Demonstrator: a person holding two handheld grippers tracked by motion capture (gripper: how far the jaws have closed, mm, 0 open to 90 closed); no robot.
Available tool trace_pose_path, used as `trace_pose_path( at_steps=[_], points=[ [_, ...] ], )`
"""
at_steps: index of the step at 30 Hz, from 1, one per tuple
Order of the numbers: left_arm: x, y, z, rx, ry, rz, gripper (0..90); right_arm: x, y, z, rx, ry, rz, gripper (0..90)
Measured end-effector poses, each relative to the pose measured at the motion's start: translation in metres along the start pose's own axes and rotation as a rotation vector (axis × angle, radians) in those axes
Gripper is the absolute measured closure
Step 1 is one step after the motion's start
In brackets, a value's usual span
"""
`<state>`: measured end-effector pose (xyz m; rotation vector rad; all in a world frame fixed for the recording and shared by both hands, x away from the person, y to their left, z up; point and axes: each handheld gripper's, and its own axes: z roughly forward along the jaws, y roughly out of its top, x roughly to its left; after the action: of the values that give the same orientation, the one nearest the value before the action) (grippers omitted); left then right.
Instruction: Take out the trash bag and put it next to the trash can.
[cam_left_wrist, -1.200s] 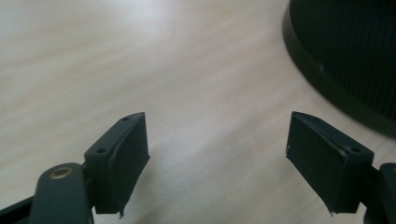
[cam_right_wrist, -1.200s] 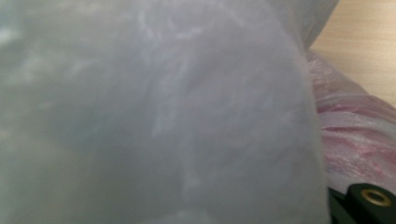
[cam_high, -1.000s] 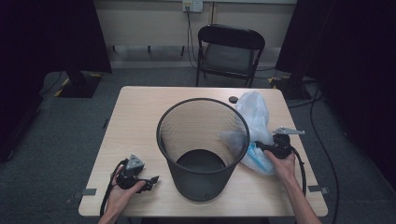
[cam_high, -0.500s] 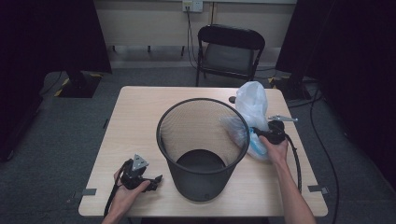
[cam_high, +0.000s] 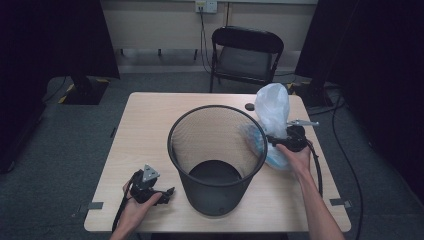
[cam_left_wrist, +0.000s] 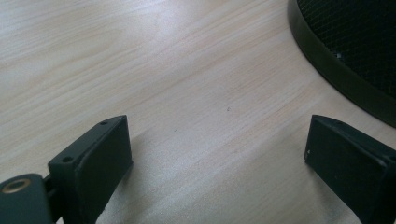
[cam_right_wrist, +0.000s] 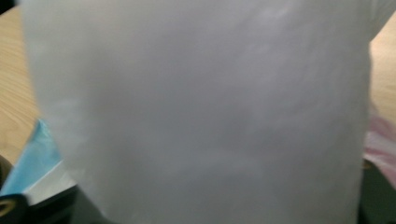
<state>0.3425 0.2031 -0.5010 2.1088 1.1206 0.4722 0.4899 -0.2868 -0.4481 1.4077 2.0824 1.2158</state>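
Left of the black mesh wastebasket (cam_high: 217, 160), low on the wooden table (cam_high: 150, 125): left gripper (cam_high: 167, 191), resting in a hand, pointing toward the basket's base. Jaws spread wide, having just been opening, bare tabletop between them; basket's bottom rim (cam_left_wrist: 336, 70) just beyond, apart. Right of the wastebasket, close against its rim: white plastic bag (cam_high: 272, 107) standing puffed up, bluish folds lower down pressed to the mesh. Right gripper (cam_high: 277, 141) held at the bag's lower part, jaws having just been opening; bag film (cam_right_wrist: 201, 112) right in front, pads hidden, so grasp impossible to tell. Beyond the basket: small dark disc (cam_high: 249, 106), black chair (cam_high: 245, 55).
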Motion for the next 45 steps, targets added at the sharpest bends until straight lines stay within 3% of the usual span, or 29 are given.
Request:
trace_pose_path(
  at_steps=[6,10,15,19,25,31,38,45],
  points=[
    [0.0,0.0,0.0,0.0,-0.001,0.003,6.6,0.005,0.005,-0.021,-0.031,0.001,0.014,15.5],
    [0.001,0.0,0.0,0.001,0.0,0.008,6.4,0.009,0.004,-0.033,-0.045,0.025,0.01,15.9],
    [0.001,0.0,0.0,0.001,0.0,0.008,6.3,0.011,0.002,-0.047,-0.083,0.068,0.041,15.6],
    [0.0,0.0,0.0,0.001,-0.003,0.004,6.3,0.012,0.008,-0.054,-0.113,0.076,0.086,15.6],
    [0.0,0.0,0.0,0.001,-0.001,0.005,6.3,0.021,0.026,-0.053,-0.148,0.033,0.088,15.3],
    [0.0,0.0,0.0,-0.001,-0.005,0.005,6.3,0.029,0.042,-0.045,-0.167,0.026,0.118,15.4],
    [0.001,0.0,0.0,-0.001,-0.005,0.01,6.3,0.036,0.042,-0.061,-0.156,0.029,0.073,15.4],
    [0.001,0.0,0.0,-0.003,-0.005,0.008,6.3,0.037,0.024,-0.084,-0.165,0.048,0.051,15.4]
  ],
)
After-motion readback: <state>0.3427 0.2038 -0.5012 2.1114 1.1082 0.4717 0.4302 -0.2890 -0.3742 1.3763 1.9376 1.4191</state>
